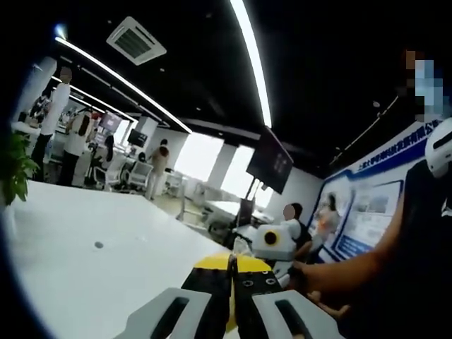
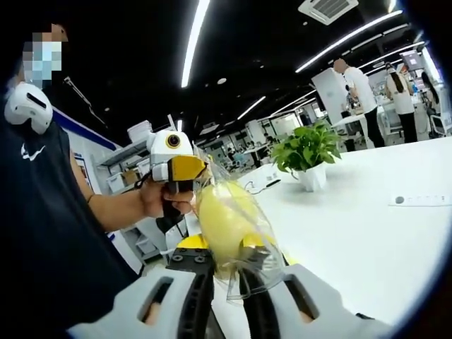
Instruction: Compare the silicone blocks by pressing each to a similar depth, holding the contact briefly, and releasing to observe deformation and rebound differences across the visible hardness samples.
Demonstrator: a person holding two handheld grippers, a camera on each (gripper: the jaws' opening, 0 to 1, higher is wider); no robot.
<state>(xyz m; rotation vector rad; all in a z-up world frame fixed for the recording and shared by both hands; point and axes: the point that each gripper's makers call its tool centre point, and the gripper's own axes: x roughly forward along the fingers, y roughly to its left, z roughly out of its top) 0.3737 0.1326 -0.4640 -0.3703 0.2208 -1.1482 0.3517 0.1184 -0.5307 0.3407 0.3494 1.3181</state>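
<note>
Above the white table [image 2: 395, 240], your right gripper [image 2: 224, 279] pinches a bagged yellow silicone block [image 2: 224, 224] aloft while your left gripper [image 1: 232, 279] sits with jaws nearly together and empty; the slick plastic wrap could let that block slide free mid-squeeze.

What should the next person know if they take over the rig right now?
Left tool: jaws shut, held above the white table, close to the wrap's top edge; whether they touch is unclear.
Right tool: shut on a yellow sample in clear wrap, lifted off the table.
Done: no press to judge yet.
Left: probably unwrap the sample, set it down, then press, hold and release each sample.
</note>
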